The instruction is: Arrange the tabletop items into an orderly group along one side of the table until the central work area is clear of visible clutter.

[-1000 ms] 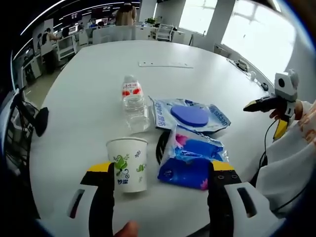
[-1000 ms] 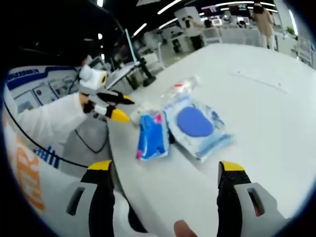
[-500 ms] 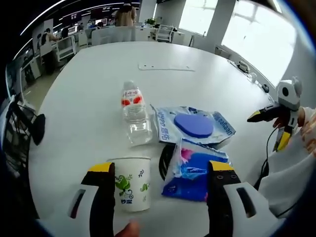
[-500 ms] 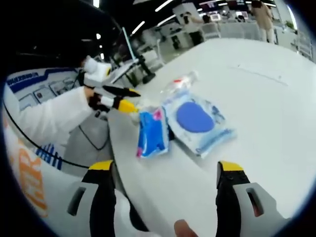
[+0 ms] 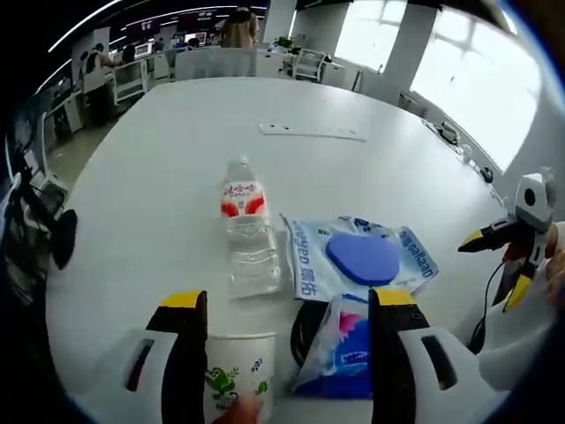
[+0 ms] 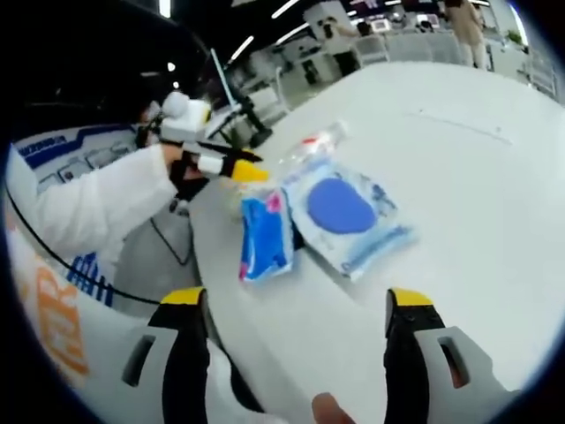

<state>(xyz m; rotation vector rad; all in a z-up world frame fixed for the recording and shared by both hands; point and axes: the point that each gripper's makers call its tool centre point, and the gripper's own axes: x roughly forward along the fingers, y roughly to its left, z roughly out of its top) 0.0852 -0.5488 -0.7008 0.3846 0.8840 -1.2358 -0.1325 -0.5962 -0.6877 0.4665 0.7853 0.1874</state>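
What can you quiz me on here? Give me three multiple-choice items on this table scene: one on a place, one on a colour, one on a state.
1. Where is the paper cup in the left gripper view?
A. Between the left gripper's jaws
B. On top of the wet-wipes pack
C. At the far edge of the table

2. What colour is the round lid on the wet-wipes pack?
A. Red
B. Blue
C. Green

3. How is the water bottle placed?
A. Standing upright
B. Held in the right gripper
C. Lying on its side on the table

Answers: 1 A, the cup sits between the two yellow-tipped jaws of the left gripper. 2 B, the lid is blue in both views. 3 C, the clear bottle lies flat on the white table, red label up, with nothing holding it.
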